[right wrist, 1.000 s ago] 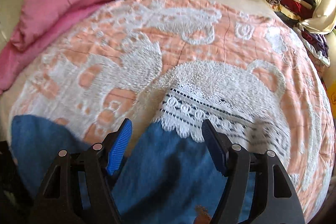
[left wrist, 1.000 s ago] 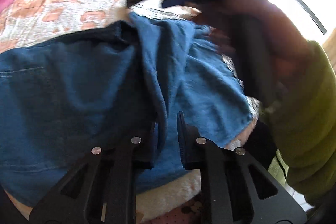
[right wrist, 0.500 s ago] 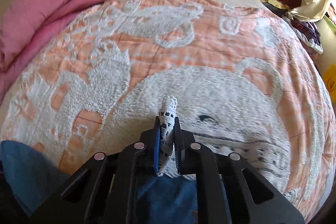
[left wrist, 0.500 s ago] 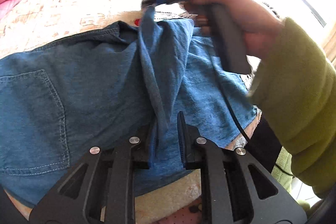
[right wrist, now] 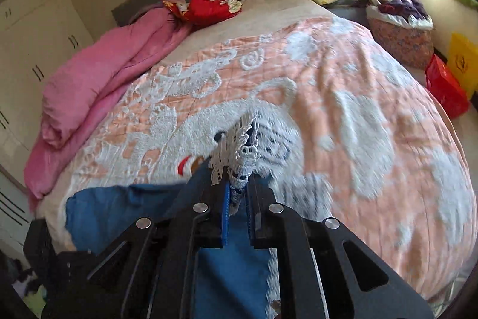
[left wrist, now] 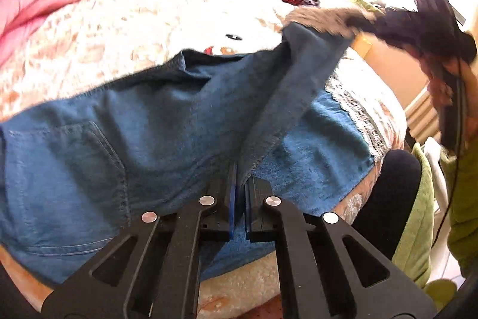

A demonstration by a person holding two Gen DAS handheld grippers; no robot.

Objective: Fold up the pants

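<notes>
Blue denim pants (left wrist: pixel 125 139) lie spread on the peach bedspread (right wrist: pixel 358 97). Left gripper (left wrist: pixel 240 193), jaws closed, pinches a fold of one leg at the bedspread's near edge. Right gripper (right wrist: pixel 237 196), also closed, clamps the white lace hem (right wrist: pixel 239 148), raised above the bedspread.

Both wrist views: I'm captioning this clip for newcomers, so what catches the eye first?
The blue denim pants with a white lace hem sprawl across the peach and white bedspread. The left gripper is shut on a raised denim fold, and the right gripper lifts the lace. A pink quilt lies bunched along the bed's left edge.
</notes>
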